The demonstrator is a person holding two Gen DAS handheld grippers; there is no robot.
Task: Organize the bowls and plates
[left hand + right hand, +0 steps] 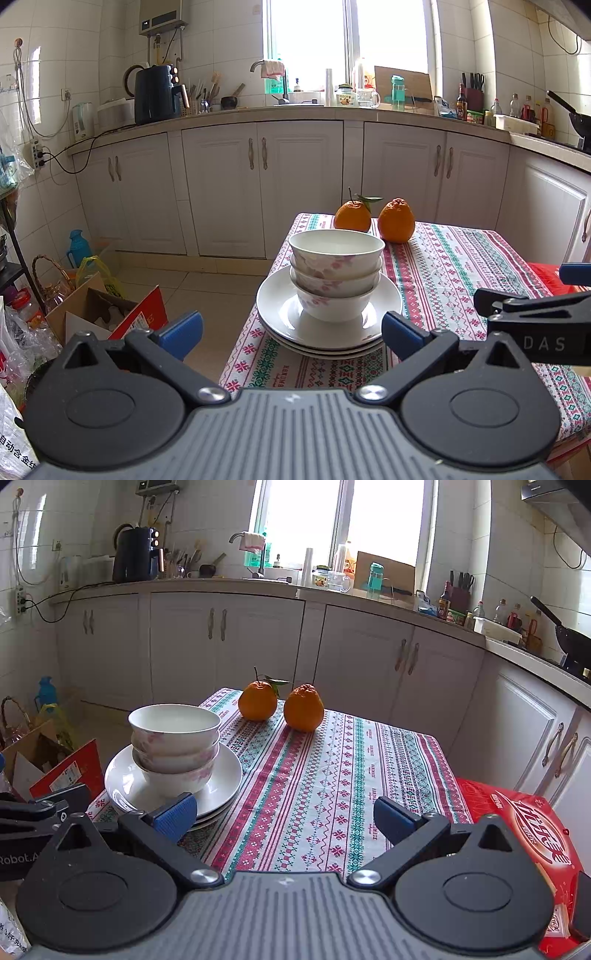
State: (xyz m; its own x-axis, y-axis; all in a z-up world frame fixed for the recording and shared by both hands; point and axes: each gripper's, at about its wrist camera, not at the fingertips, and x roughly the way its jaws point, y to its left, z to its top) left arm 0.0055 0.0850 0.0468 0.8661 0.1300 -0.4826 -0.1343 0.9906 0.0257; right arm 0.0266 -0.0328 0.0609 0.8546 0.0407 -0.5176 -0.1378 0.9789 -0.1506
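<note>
**Bowls nested on plates at the table's left corner**

Three floral bowls [336, 273] sat nested one inside another on a stack of white plates [280, 314], which rested on the patterned tablecloth [332, 775] near the table's left edge. Two oranges [280, 703] stood side by side beyond them, apart from the plates. The left gripper [291, 334] hung just before the stack, its fingers spread wide and empty. The right gripper [284, 818] faced bare cloth, likewise spread and holding nothing. A red box [524, 823] lay at the right.
</note>
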